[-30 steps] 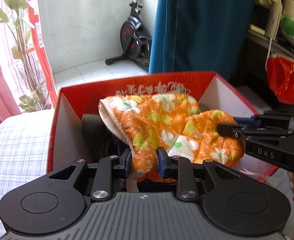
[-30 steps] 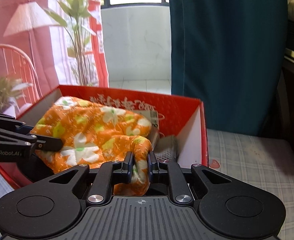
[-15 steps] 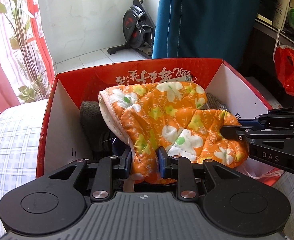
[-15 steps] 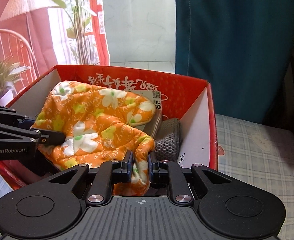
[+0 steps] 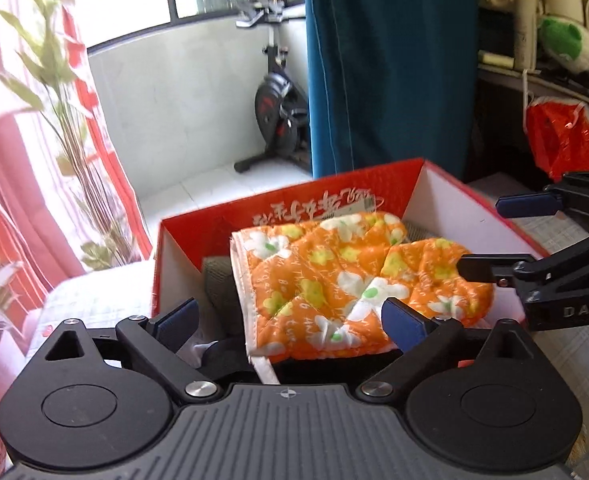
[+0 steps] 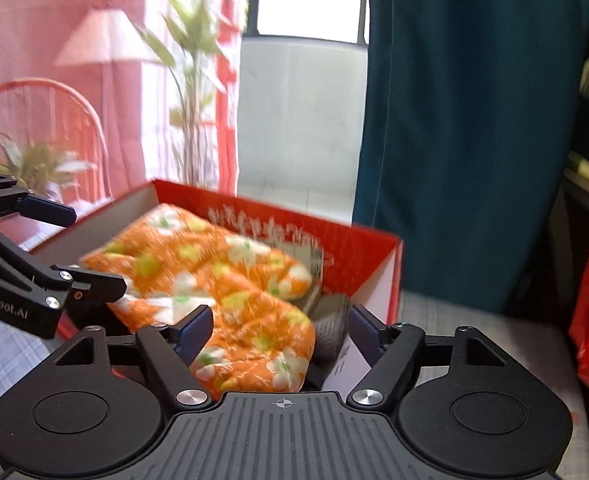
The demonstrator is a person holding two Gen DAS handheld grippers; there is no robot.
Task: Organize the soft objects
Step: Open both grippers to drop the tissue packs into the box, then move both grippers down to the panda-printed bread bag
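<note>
Orange floral cloth (image 5: 358,280) just released into red box (image 5: 294,208); both hand-held grippers, left (image 5: 290,320) and right (image 6: 280,328), opening, nothing clamped; placement judged done.

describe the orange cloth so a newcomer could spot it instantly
Find the open red box on the checked cover, in front of the teal curtain. The orange quilted cloth lies on top inside it, over grey knitted items. Its white and yellow flowers and pale edging appear on nothing else there.

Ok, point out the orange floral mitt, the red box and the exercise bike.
orange floral mitt (image 5: 334,280): left wrist view, middle of its quilted top.
red box (image 5: 294,200): left wrist view, inner face of its far wall.
exercise bike (image 5: 280,116): left wrist view, its flywheel.
</note>
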